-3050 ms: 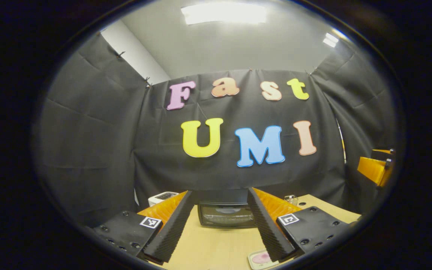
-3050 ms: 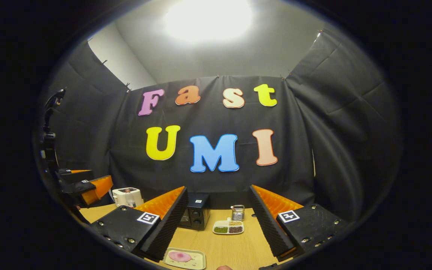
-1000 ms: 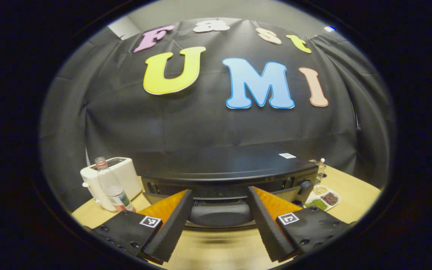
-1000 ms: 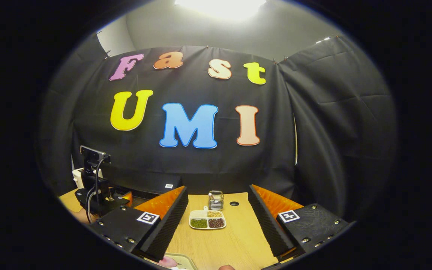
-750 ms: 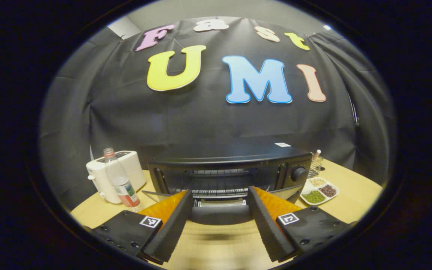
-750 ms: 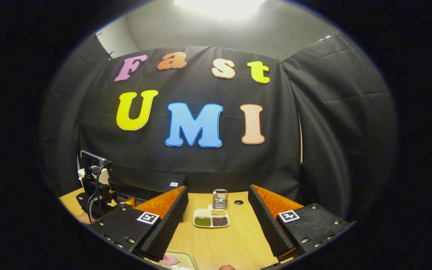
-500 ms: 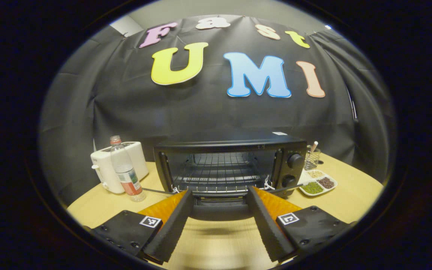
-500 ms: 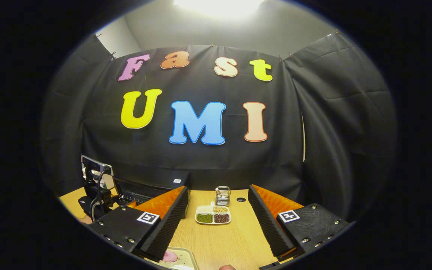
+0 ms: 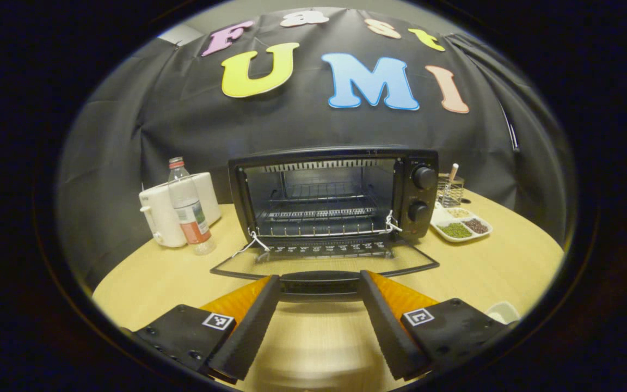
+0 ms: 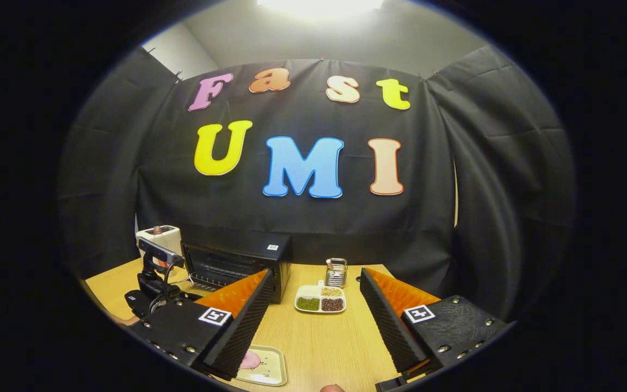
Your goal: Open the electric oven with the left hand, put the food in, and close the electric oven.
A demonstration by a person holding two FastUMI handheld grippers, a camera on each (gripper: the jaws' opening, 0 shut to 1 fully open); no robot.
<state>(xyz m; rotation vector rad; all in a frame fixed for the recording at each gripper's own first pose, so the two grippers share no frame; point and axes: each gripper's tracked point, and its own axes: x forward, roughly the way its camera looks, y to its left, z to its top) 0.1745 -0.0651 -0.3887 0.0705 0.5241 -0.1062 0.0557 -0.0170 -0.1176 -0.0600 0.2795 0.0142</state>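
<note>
Wood-grain table [image 9: 487,272], boxy black oven [image 9: 335,193] with wire rack, ribbed fingers [image 9: 248,321] apart.

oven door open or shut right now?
Open. The oven door is swung down nearly flat, its handle between the left gripper fingers; wire rack and empty cavity exposed.

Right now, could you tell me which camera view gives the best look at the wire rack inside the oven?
The left gripper view: it faces the oven head-on with the door dropped flat, so the wire rack shows plainly. The right gripper view catches the oven from the side and far off; its rack cannot be made out.
</note>
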